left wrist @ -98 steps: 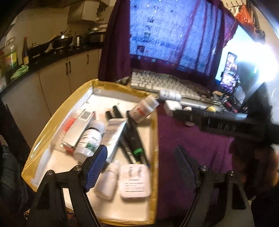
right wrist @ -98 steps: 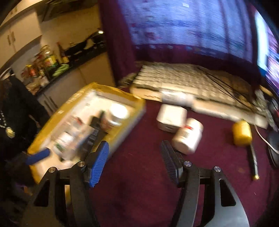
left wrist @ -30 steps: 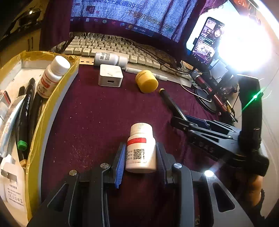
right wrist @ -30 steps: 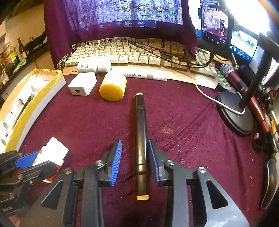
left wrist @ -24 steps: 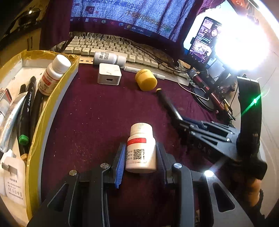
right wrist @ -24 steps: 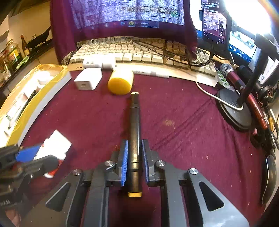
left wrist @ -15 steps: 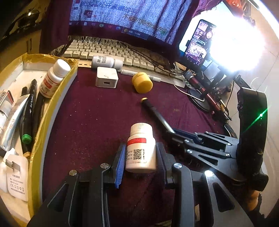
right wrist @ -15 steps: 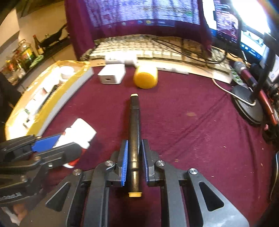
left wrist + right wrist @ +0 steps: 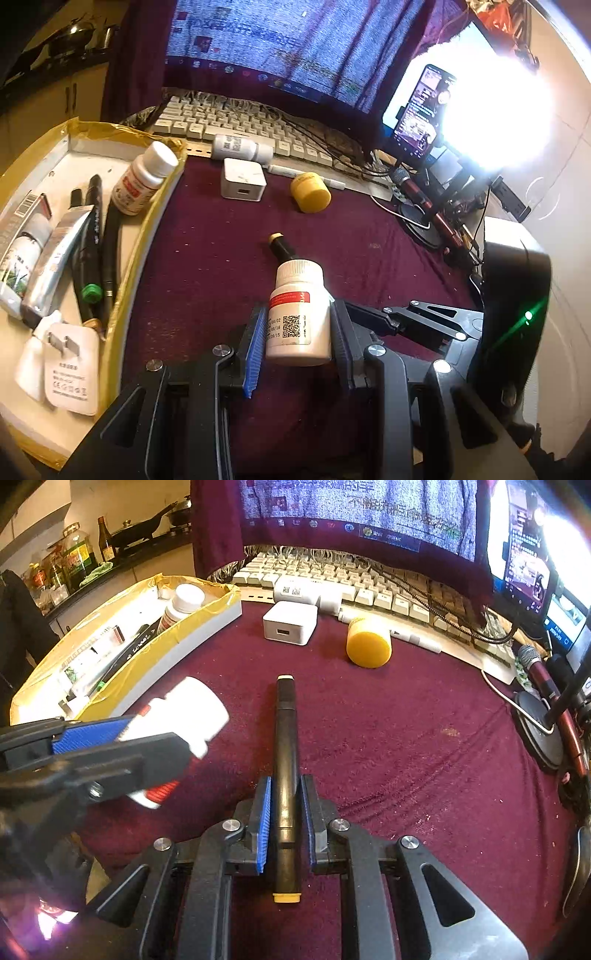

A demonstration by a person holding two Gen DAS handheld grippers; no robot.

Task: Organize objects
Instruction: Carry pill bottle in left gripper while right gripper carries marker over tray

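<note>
We have both hands full. Our left gripper [image 9: 297, 343] is closed on the white pill bottle [image 9: 298, 314], pads squeezing its lower body with the cap pointing forward, and our right gripper [image 9: 284, 823] is clamped tight on the black marker [image 9: 285, 768] near its rear end, so most of the barrel sticks out ahead. Both things appear to be off the maroon cloth [image 9: 406, 757], and the yellow-edged tray [image 9: 147, 221] sits to our left, already crowded with markers, a tube, a plug and another bottle.

The two grippers are very close — the bottle overlaps the marker's tip in the left view — so swinging both toward the tray together could knock one into the other. The bottle is smooth and round; a bump could twist it out of the pads. The marker's long overhang might catch the tray wall, or land on the clutter and roll out.
</note>
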